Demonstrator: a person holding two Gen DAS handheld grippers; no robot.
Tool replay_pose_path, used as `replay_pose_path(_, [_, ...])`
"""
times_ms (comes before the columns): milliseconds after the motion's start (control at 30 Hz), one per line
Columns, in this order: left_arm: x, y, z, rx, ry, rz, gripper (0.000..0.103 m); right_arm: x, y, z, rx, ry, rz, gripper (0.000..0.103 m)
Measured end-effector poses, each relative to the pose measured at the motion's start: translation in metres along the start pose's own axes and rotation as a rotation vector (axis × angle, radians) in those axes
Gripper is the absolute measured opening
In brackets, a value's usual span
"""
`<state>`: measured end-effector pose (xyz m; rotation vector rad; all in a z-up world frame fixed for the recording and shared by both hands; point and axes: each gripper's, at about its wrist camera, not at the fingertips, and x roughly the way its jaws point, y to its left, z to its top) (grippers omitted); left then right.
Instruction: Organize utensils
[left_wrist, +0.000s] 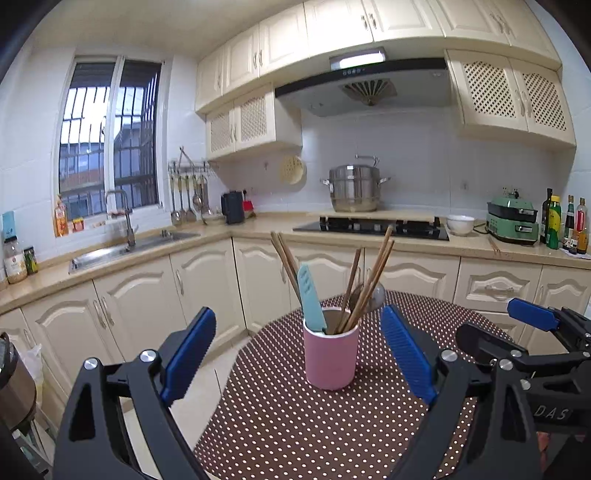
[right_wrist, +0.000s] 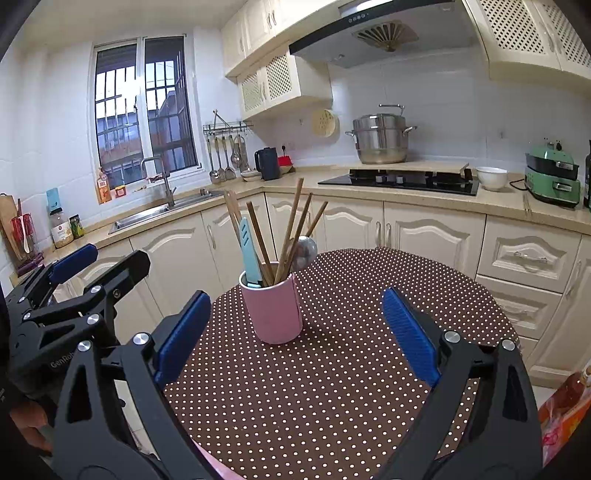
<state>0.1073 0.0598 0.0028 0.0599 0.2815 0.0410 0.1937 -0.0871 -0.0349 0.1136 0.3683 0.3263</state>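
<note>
left gripper (left_wrist: 299, 350): fingers spread wide, nothing in them, hanging just above the counter with the cup sitting in the gap further out
right gripper (right_wrist: 295, 332): same deal, blue fingers (right_wrist: 183, 338) wide apart and empty, cup ahead and a bit left of centre
writing: "DAS" on the right gripper's body in the left wrist view, "GenRob" (rest cut off) on the left gripper in the right wrist view
pink cup (left_wrist: 331, 349): upright on the counter, near its far-left part, nothing between it and either gripper
counter (left_wrist: 295, 424): round top with a brown cloth with white dots; apart from the cup it's bare
chopsticks (left_wrist: 371, 275): wooden, fanned out of the cup; I count roughly seven but they overlap so don't hold me to it
teal utensil (left_wrist: 309, 299): one, slotted, leaning in the left side of the cup
spoon (right_wrist: 306, 249): one metal bowl poking up behind the sticks
background: steel steamer pot (left_wrist: 354, 188) on a board over the black hob, white bowl (left_wrist: 460, 223), green cooker (left_wrist: 512, 221), a cluster of bottles at far right, black kettle, ladles hanging by the sink
</note>
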Motion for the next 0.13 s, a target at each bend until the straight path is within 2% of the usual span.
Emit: replay_pose_path(133, [0.031,-0.002,-0.011,-0.018,0.107,-0.028,0.089,0.022,-0.011,-0.006,0.005,0.061,-0.014,0.092])
